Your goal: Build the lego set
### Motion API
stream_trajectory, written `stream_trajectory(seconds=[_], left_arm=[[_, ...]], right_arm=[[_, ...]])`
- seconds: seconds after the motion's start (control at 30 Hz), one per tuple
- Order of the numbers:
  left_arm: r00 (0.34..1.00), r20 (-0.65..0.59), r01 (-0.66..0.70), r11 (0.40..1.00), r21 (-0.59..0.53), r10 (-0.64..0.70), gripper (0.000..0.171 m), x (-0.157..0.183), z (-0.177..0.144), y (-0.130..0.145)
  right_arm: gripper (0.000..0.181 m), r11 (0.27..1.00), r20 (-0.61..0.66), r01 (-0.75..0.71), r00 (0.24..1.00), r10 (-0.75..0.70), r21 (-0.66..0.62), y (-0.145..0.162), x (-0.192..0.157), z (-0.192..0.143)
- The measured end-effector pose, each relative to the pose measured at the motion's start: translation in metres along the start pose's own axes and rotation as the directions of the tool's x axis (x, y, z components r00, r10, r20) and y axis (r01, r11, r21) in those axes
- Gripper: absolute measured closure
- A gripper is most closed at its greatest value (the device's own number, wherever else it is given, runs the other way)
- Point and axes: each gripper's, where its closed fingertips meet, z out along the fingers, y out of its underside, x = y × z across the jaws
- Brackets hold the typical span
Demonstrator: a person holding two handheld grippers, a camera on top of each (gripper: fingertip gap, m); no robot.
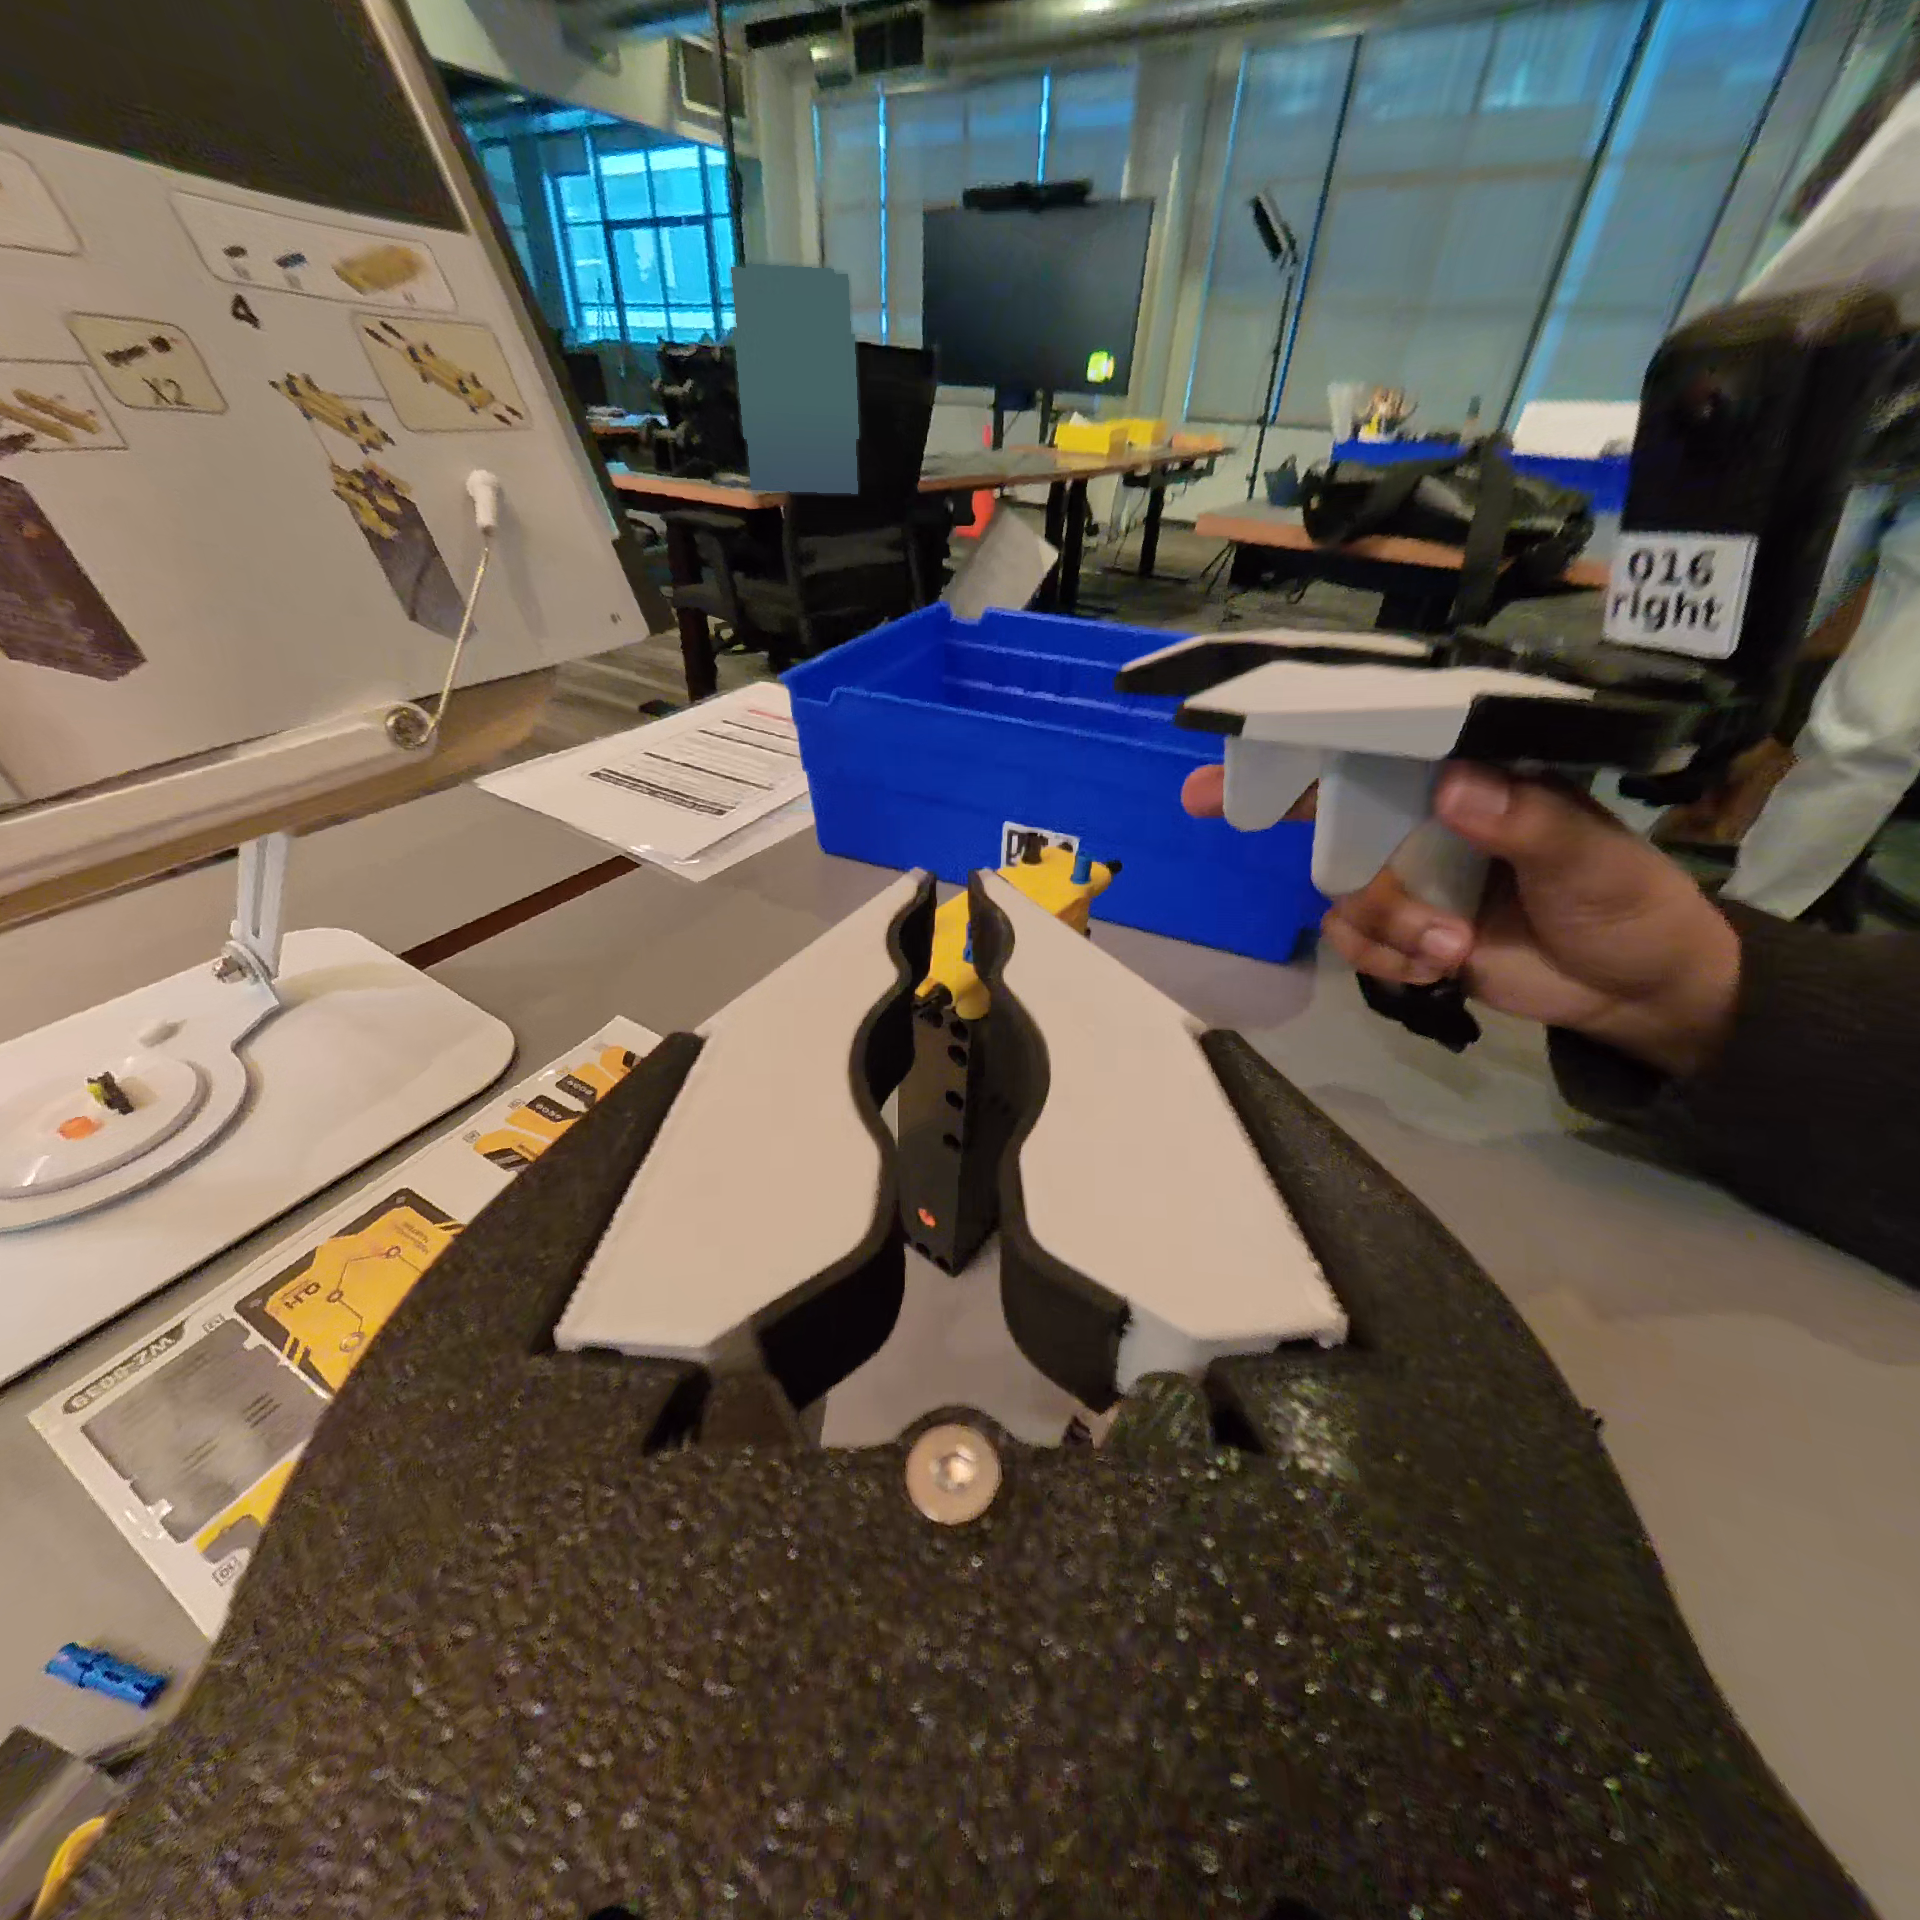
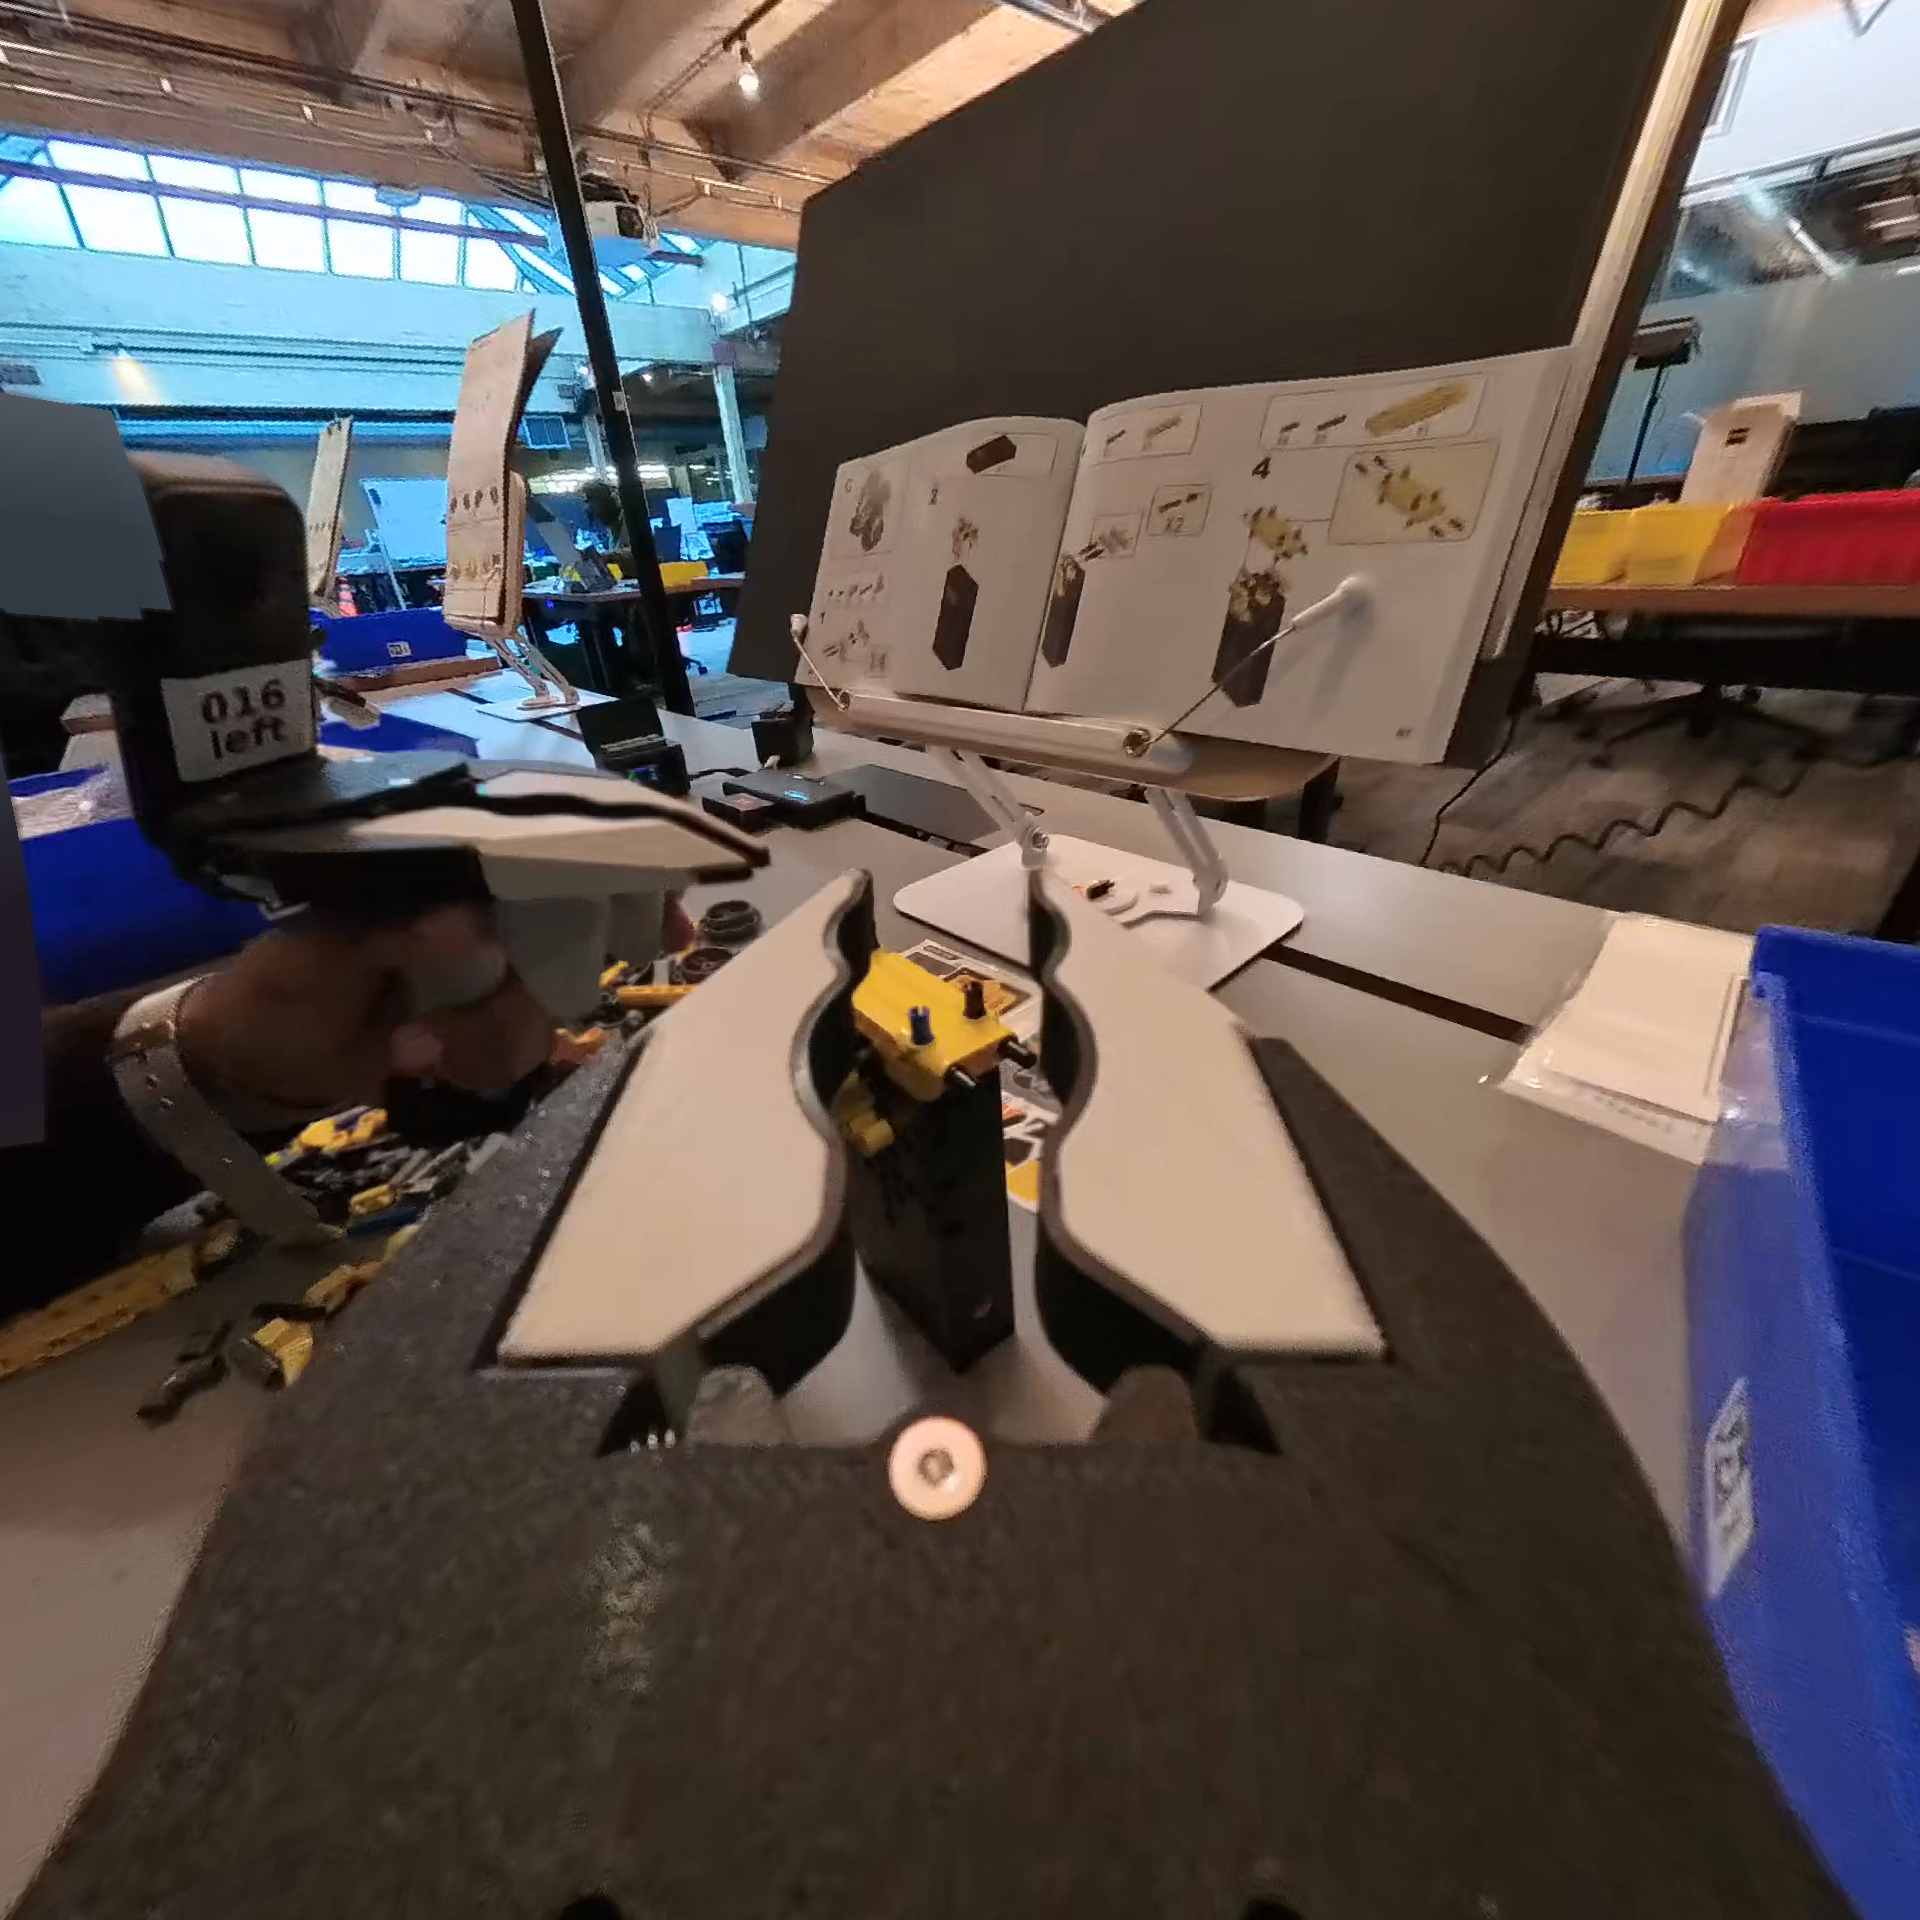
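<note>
- Clamping from both sides, the left gripper [image 1: 951, 883] has its jaws nearly together on a black-and-yellow brick assembly [image 1: 951, 1132]. A tall black block with side holes sits in the hollows of the fingers.
- A yellow piece is already seated on top of the block, with a blue pin and black pins standing out of it. The assembly is carried above the grey table [image 1: 1455, 1299], towards its far edge.
- The right gripper [image 2: 948, 883] is harder to read. Its own view shows a like assembly between jaws set about a block's width apart, with a slit on the left side. Seen from the left wrist view, its fingers look bare and hover over the blue bin [image 1: 935, 748]. I cannot tell whether it grips anything.
- A hand [image 1: 1558, 935] wraps the right gripper's handle.
- A sticker sheet [image 1: 312, 1320] lies at the table's near left, with a small blue connector [image 1: 104, 1675] beside it.
- Loose yellow and black parts [image 2: 343, 1153] lie scattered under the left gripper, none of them built in.
- An open instruction booklet [image 2: 1247, 561] rests on a white book stand [image 1: 343, 1049]. A sleeved printed sheet [image 1: 675, 774] lies between the stand and the bin.
</note>
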Motion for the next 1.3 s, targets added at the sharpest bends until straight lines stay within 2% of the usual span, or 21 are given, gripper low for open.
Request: stream_trajectory(seconds=[0.17, 0.37, 0.5, 0.83, 1.07, 1.3], left_arm=[[0.998, -0.006, 0.063, 0.998, -0.021, -0.063, 0.156, -0.002, -0.015, -0.001], [0.99, -0.018, 0.141, 0.99, -0.029, -0.141, 0.148, 0.0, -0.037, 0.015], [0.98, -0.04, 0.195, 0.979, -0.057, -0.197, 0.145, 0.001, -0.043, 0.031], [0.987, -0.052, 0.154, 0.988, -0.015, -0.155, 0.136, 0.007, -0.046, 0.021], [0.991, -0.059, 0.118, 0.993, -0.026, -0.12, 0.134, 0.012, -0.043, 0.026], [0.992, -0.047, 0.116, 0.993, -0.011, -0.116, 0.134, 0.011, -0.043, 0.024]], right_arm=[[0.15, 0.998, -0.002, 0.047, 0.999, -0.047, -0.05, 0.016, -0.005, 0.007], [0.141, 0.991, -0.023, 0.125, 0.992, -0.127, -0.043, 0.022, -0.01, 0.01], [0.138, 0.985, 0.029, 0.146, 0.989, -0.144, -0.088, 0.03, -0.02, 0.012], [0.14, 0.96, 0.104, 0.28, 0.955, -0.279, 0.006, 0.017, -0.054, 0.009], [0.14, 0.962, 0.16, 0.27, 0.952, -0.261, -0.034, 0.036, -0.065, 0.015], [0.145, 0.986, 0.21, 0.164, 0.966, -0.153, -0.036, 0.04, -0.075, 0.017]])
